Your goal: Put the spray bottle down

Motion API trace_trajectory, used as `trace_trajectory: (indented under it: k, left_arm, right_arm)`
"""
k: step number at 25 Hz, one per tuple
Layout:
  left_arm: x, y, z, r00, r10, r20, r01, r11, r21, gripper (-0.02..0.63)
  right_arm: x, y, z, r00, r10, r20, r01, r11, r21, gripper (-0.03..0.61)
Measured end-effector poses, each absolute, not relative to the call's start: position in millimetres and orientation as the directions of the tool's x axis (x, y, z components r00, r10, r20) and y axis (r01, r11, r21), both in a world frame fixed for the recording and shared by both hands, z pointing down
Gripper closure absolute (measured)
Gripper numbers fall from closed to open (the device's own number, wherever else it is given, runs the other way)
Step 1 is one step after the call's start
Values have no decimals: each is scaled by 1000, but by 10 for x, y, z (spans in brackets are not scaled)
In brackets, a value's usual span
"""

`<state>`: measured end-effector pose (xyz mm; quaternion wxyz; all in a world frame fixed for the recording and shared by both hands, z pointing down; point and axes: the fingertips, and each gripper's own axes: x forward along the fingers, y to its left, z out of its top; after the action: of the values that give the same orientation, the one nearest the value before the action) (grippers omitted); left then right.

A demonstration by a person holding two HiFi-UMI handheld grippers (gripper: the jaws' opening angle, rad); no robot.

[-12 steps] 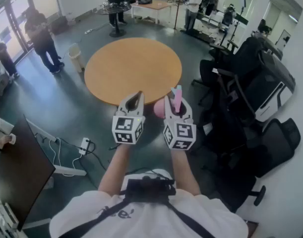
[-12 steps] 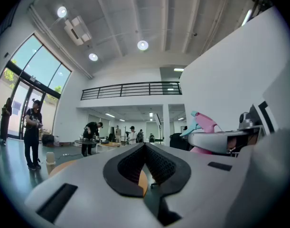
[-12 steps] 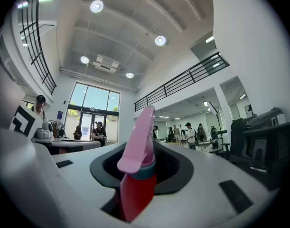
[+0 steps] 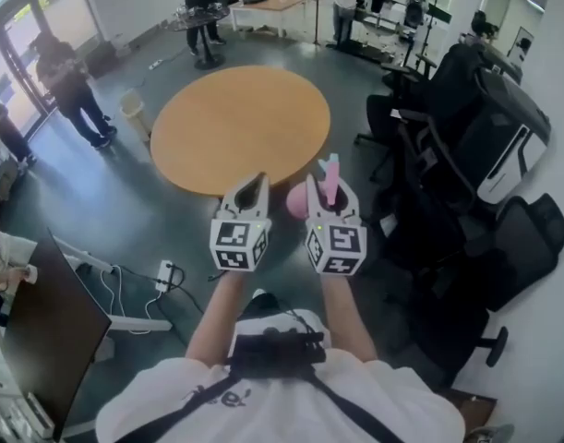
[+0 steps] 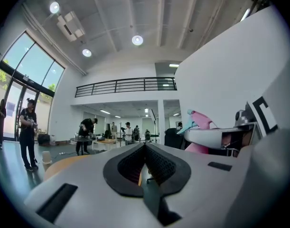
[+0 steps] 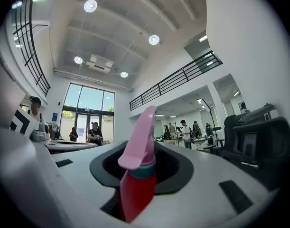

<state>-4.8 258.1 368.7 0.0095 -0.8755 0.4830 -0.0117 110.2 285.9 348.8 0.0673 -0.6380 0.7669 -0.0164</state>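
Note:
A pink spray bottle [image 4: 330, 179] with a teal collar stands upright between the jaws of my right gripper [image 4: 322, 190], which is shut on its neck; its rounded pink body [image 4: 296, 202] shows just left of the gripper. In the right gripper view the bottle [image 6: 138, 175] fills the gap between the jaws, trigger head tilted up. My left gripper [image 4: 254, 183] is held level beside it, jaws together with nothing between them [image 5: 145, 150]. The bottle [image 5: 201, 123] also shows at the right of the left gripper view. Both grippers hover over the floor, short of the round wooden table [image 4: 240, 125].
Black office chairs [image 4: 466, 155] crowd the right side. A dark monitor [image 4: 51, 340] and a power strip with cables [image 4: 162, 275] lie at the lower left. A pale bin [image 4: 132, 109] stands left of the table, and people [image 4: 65, 77] stand beyond it.
Both grippers keep the same pose with the bottle still held. The room has shifted slightly in view; the table sits a little higher and to the left.

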Motion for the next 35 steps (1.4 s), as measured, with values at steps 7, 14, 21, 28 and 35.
trace_trajectory:
  k: [7, 14, 21, 28, 35]
  left_arm:
    - [-110, 2238, 3768, 511, -859, 12, -860, -511, 2, 601]
    - [187, 1451, 3675, 549, -836, -7, -836, -549, -19, 601]
    - [165, 362, 3557, 532, -846, -40, -846, -533, 18, 601]
    - [-91, -668, 3516, 527, -849, -39, -848, -528, 47, 601]
    - [-214, -1308, 3680, 542, -840, -12, -839, -542, 45, 601]
  right_arm:
    - [1067, 2552, 3631, -187, -982, -38, -973, 191, -128, 433]
    - [1185, 1821, 3638, -160, -987, -27, -982, 161, -102, 433]
    - [1167, 781, 3509, -159, -987, -34, -985, 161, -66, 433]
    - [910, -238, 3581, -163, -987, 10, -986, 162, -48, 433]
    - [786, -926, 3668, -148, -989, 26, -988, 147, -50, 433]
